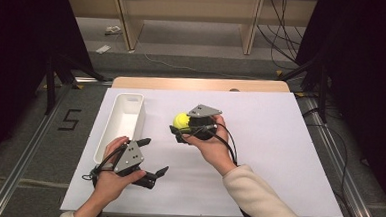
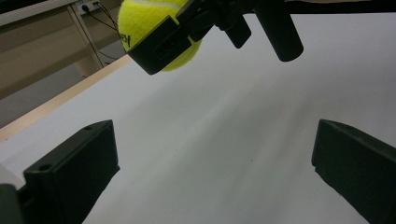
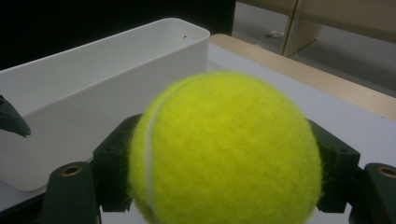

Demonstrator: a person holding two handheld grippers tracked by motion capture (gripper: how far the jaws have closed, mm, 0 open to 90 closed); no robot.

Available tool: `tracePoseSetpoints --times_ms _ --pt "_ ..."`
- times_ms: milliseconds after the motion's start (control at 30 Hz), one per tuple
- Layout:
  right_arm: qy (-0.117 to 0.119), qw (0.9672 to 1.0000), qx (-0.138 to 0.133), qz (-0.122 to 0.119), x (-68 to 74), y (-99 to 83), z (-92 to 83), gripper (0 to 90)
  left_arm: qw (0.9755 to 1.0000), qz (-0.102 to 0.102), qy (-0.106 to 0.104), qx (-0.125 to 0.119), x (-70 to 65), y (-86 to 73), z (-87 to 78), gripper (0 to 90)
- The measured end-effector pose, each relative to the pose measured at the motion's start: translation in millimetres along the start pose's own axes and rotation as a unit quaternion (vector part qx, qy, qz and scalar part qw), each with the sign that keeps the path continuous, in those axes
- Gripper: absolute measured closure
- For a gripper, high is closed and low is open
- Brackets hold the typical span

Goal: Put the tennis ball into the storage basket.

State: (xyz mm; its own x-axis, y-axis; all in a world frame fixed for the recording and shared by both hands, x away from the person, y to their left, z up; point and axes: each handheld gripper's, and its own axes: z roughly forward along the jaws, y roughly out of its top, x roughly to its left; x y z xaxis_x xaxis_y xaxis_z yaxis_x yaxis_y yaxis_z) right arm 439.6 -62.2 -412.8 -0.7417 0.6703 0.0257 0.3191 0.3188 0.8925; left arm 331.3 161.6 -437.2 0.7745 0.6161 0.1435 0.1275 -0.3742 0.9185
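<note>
Tennis ball (image 1: 181,120) clamped in our right gripper (image 1: 187,126), mid-frame, above the white table (image 1: 278,158).
We saw fuzzy yellow felt between hard black jaws; a smooth long white bin (image 1: 110,134) lay just left. Our left gripper (image 1: 153,157) gaped wide, lower left, over open table.

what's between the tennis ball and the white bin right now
Nothing: in the high view only bare white table separates the tennis ball, clamped in the right gripper, from the white bin. The right gripper view agrees.
</note>
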Motion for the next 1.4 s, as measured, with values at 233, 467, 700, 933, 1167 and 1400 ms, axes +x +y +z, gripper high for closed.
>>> tracePoseSetpoints --times_ms 233,467,700,933,1167,1400 --pt "0.003 1.0 -0.002 -0.002 1.6 2.1 0.2 26.0 1.0 0.0 -0.001 0.0 -0.1 0.0 0.2 0.2" --pt "0.007 1.0 -0.003 -0.001 4.9 4.4 2.3 26.0 1.0 0.0 0.0 0.0 0.0 0.0 0.0 0.2" --pt "0.012 0.9999 -0.004 -0.003 8.1 7.8 5.1 26.0 1.0 0.0 0.0 0.0 0.1 0.0 -0.3 0.2" --pt "0.013 0.9999 -0.002 -0.003 8.2 9.5 6.7 26.0 1.0 -0.001 -0.001 0.0 -0.3 0.1 0.0 0.3" --pt "0.014 0.9999 -0.002 -0.004 9.0 13.1 8.9 26.0 1.0 0.001 -0.002 -0.003 -0.1 0.2 0.1 0.3" --pt "0.015 0.9999 0.001 -0.004 10.6 14.8 11.7 26.0 1.0 0.004 -0.001 -0.004 0.3 0.4 0.2 0.4"
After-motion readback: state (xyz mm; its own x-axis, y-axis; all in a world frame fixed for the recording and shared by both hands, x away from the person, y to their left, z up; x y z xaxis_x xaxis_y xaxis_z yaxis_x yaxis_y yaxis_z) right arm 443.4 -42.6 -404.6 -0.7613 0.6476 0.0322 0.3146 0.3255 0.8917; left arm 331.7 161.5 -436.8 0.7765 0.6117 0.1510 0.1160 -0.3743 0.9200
